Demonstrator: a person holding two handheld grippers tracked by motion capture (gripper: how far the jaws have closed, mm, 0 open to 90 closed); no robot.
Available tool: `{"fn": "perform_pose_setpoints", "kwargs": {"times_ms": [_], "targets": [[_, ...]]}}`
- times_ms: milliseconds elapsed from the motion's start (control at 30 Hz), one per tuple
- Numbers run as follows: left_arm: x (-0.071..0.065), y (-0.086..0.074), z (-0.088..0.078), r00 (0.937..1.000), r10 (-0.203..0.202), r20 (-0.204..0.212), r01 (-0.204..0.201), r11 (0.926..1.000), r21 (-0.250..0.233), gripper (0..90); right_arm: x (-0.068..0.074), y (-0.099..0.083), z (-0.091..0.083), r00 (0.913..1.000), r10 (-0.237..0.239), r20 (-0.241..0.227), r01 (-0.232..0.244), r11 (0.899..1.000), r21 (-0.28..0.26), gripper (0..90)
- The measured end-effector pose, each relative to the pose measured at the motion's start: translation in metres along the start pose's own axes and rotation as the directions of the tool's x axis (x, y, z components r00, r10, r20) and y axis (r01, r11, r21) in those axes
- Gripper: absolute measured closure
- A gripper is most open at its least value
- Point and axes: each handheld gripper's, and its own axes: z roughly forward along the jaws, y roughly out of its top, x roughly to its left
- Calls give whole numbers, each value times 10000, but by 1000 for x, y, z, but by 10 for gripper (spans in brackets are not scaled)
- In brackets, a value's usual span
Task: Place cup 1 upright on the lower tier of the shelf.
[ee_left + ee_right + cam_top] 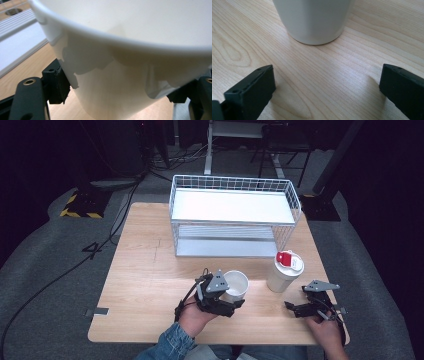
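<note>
Gripping an open white cup [236,285], the left gripper [235,301] sits near the desk's [145,285] front edge, a little left of centre. In the left gripper view the cup [120,82] stands between the two black jaws, whose pads press on its wall at either side, so the jaws are clenched on it. The wall looks slightly dented where the pads meet it.

At about 2 o'clock from that cup stands a taller lidded cup [284,272], white with a red tab on its lid, well clear of the first. The right gripper [295,309] lies at about 5 o'clock from the lidded cup, near the desk's front right corner, its jaws aimed left. In the right gripper view its jaws stand wide apart and released, with bare wood between them; the base of the lidded cup [312,22] rests on the desk at 12 o'clock, ahead of the jaws and apart from them.

A white wire rack [235,215] stands at the desk's far side, at 12 o'clock from both cups.
</note>
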Motion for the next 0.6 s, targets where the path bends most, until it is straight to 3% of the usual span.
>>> {"fn": "perform_pose_setpoints", "kwargs": {"times_ms": [600], "targets": [[30,23,2,9960,125,-885,-136,9998,-117,226,0,0,0,10000,11,-2,-11,10000,5,5]]}}
